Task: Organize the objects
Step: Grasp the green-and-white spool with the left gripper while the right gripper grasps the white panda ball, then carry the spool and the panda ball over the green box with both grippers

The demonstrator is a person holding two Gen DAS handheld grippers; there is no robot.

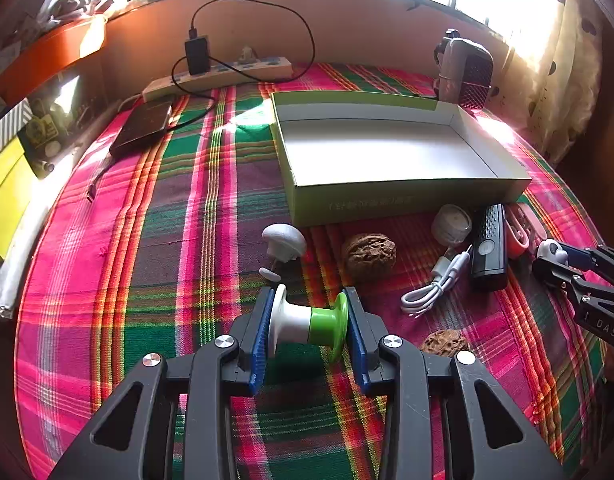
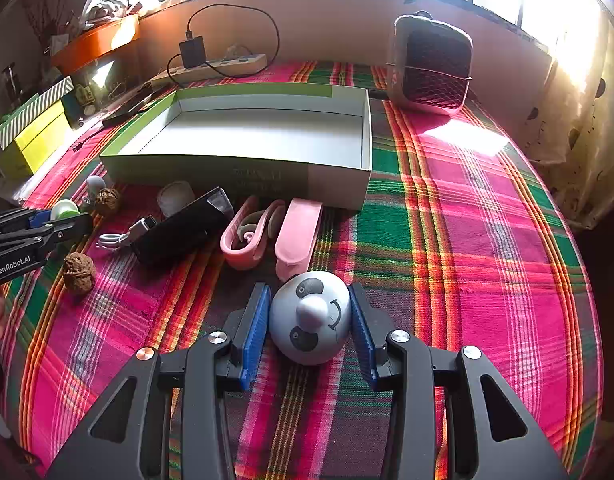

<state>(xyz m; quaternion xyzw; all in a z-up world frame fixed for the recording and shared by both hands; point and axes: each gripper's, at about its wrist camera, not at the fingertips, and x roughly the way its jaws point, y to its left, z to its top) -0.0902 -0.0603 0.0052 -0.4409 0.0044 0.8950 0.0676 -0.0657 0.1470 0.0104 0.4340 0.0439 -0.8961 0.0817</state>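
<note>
In the left wrist view, the left gripper [image 1: 309, 326] clamps a white-and-green spool-shaped piece [image 1: 307, 320] by its two flanged ends, its ribbed blue pads [image 1: 263, 336] flat against them, probably for a lift into the empty cardboard box [image 1: 407, 196] lying farther off on the plaid cloth [image 1: 147, 240]. Two wrinkled walnuts [image 1: 369, 254], a coiled white cable [image 1: 435, 290] and a black device [image 1: 489, 246] lie loose before the box. In the right wrist view, the right gripper [image 2: 310, 320] pinches a smooth, domed panda figure [image 2: 311, 318] by its sides, near a pink case [image 2: 297, 236] that stands open at the box's near wall.
</note>
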